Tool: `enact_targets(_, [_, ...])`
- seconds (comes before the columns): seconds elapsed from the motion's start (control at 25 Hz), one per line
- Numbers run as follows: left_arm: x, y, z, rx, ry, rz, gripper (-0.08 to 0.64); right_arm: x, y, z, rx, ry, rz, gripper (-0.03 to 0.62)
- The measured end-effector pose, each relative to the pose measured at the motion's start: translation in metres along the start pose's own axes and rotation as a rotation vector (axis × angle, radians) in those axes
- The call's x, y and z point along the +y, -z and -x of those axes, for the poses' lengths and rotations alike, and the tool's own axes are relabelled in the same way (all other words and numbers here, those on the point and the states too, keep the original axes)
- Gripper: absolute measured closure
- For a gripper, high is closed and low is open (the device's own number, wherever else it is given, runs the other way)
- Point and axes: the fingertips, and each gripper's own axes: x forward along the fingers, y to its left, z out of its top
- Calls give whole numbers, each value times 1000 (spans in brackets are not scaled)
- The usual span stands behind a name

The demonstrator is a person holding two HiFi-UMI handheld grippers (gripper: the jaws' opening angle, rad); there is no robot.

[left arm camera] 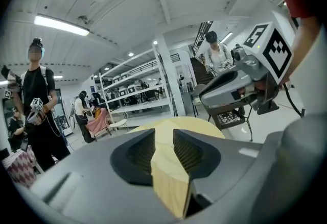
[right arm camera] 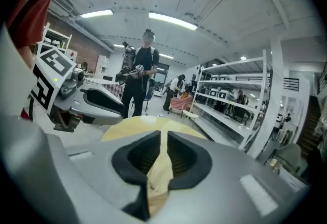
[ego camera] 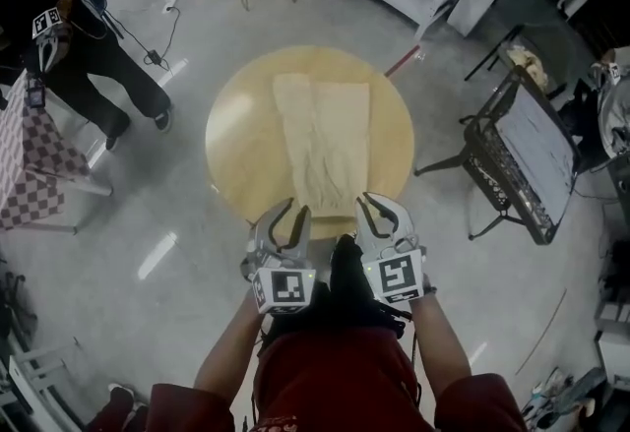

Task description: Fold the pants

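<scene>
The pants (ego camera: 325,140) lie flat on the round table (ego camera: 241,125). Their long axis runs from 12 to 6 o'clock in the head view, with the two legs side by side. The near end lies at the table's 6 o'clock rim; I cannot tell which end is the waist. Both forearms reach in from 6 o'clock, parallel and close together, with the marker cubes facing up. The left gripper (ego camera: 285,216) sits at the rim just left of the pants' near end. Its jaws are spread and nothing is pinched; tabletop shows through the gap. The right gripper (ego camera: 382,212) hangs over the pants' near right corner with its jaws only a slit apart. Beige cloth shows low in that slit, not visibly clamped. A person (ego camera: 74,36) stands at 10 o'clock.
</scene>
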Motion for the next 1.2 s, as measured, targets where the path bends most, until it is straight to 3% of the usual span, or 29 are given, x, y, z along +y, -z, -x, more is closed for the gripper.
enact_targets(0.12, [-15,18,-8,53,54,-56,409,7,20,-5,44,-36,24,533])
enact_targets(0.28, [-41,39,-20,149,174,-152,352,19,55,-10,167,-130,85,453])
enact_targets(0.52, [-72,77,-32,306,353,-287,260,39,99,-18,317,-291,234,359])
enact_targets(0.8, [-91,110,-44,428,473,-361,221,51,143,-31,451,-434,319,333])
enact_targets(1.2, [-97,137,-67,528,603,-357,224,52,177,-56,568,-593,336,333])
